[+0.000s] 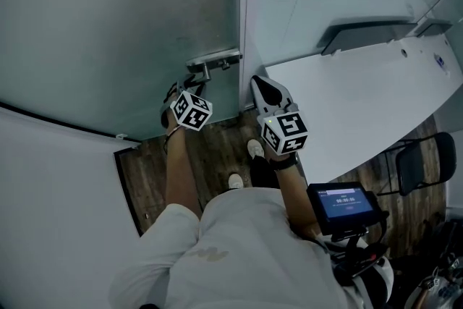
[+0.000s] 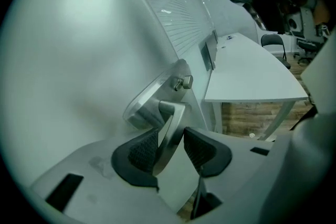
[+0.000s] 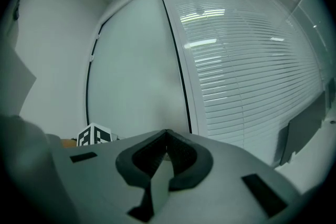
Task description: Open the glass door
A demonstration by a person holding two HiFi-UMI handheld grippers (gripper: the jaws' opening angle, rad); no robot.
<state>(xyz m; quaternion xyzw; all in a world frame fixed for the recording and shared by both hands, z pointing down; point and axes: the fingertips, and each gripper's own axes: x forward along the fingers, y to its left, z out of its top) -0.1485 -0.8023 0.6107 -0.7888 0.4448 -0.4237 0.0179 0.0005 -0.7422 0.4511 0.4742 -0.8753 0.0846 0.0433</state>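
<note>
The glass door (image 1: 108,32) fills the field directly ahead of my left gripper (image 2: 172,148) and appears closed. Its metal lever handle (image 2: 169,128) lies between the left jaws, long axis running along the gap toward its mounting plate. The jaws stand apart, not yet clamped. My right gripper (image 3: 167,150), pressed together and empty, hangs alongside, farther from the handle.

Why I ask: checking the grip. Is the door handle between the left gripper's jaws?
Yes, the left gripper view shows the metal door handle standing between the parted jaws of the left gripper.
</note>
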